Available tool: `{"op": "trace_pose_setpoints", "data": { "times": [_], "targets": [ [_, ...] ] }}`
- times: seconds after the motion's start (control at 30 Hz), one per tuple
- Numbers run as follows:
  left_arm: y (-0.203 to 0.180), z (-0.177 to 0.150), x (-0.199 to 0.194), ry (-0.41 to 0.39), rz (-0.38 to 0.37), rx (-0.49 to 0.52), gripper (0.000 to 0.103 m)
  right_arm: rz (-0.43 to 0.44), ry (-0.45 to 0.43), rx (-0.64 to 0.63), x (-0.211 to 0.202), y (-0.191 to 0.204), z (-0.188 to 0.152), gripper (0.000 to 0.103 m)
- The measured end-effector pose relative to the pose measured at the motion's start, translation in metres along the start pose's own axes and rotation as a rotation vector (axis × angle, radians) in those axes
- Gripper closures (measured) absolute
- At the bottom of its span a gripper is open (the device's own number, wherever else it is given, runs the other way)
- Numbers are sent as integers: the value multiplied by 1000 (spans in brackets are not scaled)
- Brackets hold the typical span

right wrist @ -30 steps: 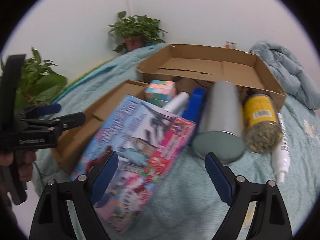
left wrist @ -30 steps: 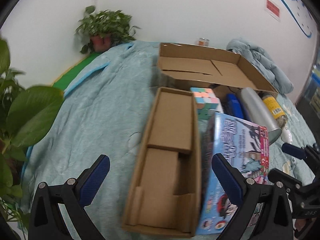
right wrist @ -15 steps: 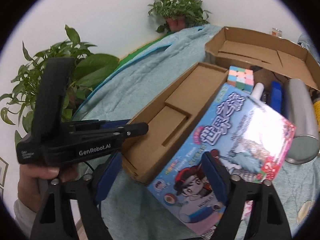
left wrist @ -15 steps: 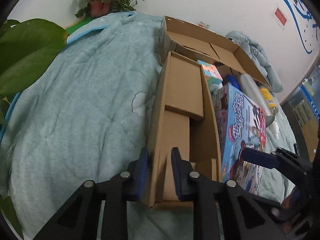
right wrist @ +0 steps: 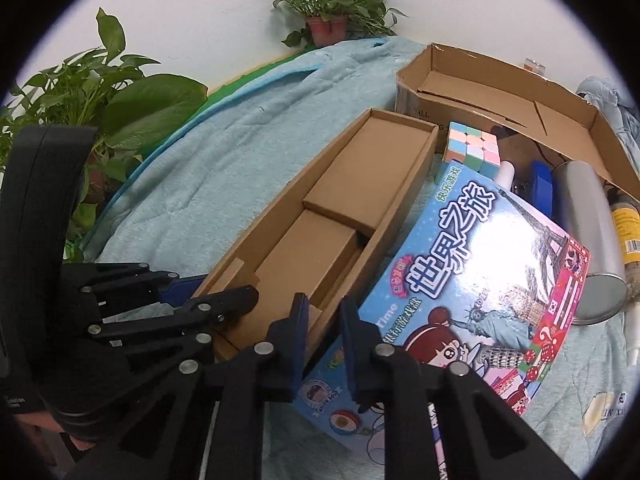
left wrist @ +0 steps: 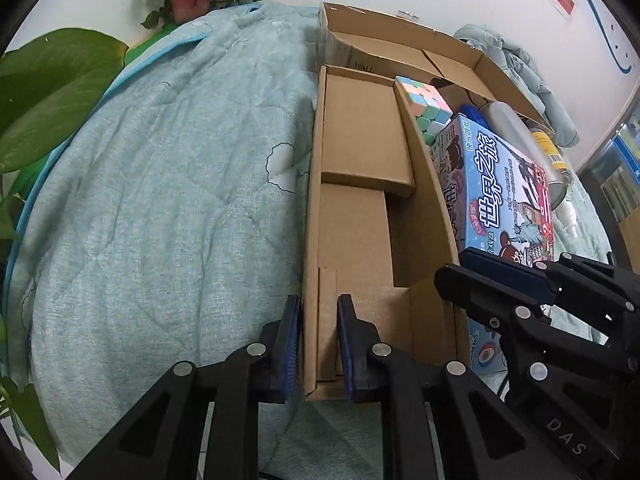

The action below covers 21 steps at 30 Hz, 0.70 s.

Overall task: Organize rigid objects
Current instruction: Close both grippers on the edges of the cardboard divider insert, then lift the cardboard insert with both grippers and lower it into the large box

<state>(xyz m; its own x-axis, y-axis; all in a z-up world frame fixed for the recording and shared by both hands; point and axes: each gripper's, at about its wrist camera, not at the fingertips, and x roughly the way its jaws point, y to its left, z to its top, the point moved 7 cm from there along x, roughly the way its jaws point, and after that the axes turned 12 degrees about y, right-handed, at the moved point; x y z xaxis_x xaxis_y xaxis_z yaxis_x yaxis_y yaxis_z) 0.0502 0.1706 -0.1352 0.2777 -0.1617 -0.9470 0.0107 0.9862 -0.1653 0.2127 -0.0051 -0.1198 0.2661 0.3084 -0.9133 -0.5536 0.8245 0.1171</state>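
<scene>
A long open cardboard tray [left wrist: 360, 208] lies on the teal quilt; it also shows in the right wrist view [right wrist: 320, 232]. My left gripper [left wrist: 318, 344] is shut on the tray's near left wall. My right gripper [right wrist: 324, 340] is shut on the tray's near right wall, beside a blue board-game box [right wrist: 472, 288] that leans against the tray. The game box [left wrist: 500, 192] also shows in the left wrist view, with the right gripper [left wrist: 500, 280] in front of it. A pastel cube [right wrist: 474, 148] sits behind the tray.
A large open cardboard box [right wrist: 500, 92] stands at the back. A silver flask [right wrist: 588, 224], a yellow-label jar [right wrist: 628, 232] and a blue object [right wrist: 540, 184] lie right of the game box. Potted plants [right wrist: 332, 4] stand at the left and back.
My right gripper moved in and closed on the tray's right wall. My left gripper was closed on the left wall half a second ago and still holds it; a second ago both were open.
</scene>
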Motion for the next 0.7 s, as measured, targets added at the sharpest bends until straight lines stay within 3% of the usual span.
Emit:
{"op": "trace_pose_setpoints", "data": {
  "times": [0.13, 0.23, 0.47, 0.7],
  "targets": [
    [1, 1, -1, 14, -22, -3, 90, -1, 13, 9, 5, 5, 2, 78],
    [3, 2, -5, 14, -37, -9, 89, 10, 14, 20, 7, 4, 1, 78],
    [-9, 7, -28, -48, 4, -4, 89, 55, -28, 38, -8, -4, 3, 81],
    [-28, 31, -73, -134, 8, 24, 89, 99, -170, 50, -53, -12, 21, 83]
  ]
}}
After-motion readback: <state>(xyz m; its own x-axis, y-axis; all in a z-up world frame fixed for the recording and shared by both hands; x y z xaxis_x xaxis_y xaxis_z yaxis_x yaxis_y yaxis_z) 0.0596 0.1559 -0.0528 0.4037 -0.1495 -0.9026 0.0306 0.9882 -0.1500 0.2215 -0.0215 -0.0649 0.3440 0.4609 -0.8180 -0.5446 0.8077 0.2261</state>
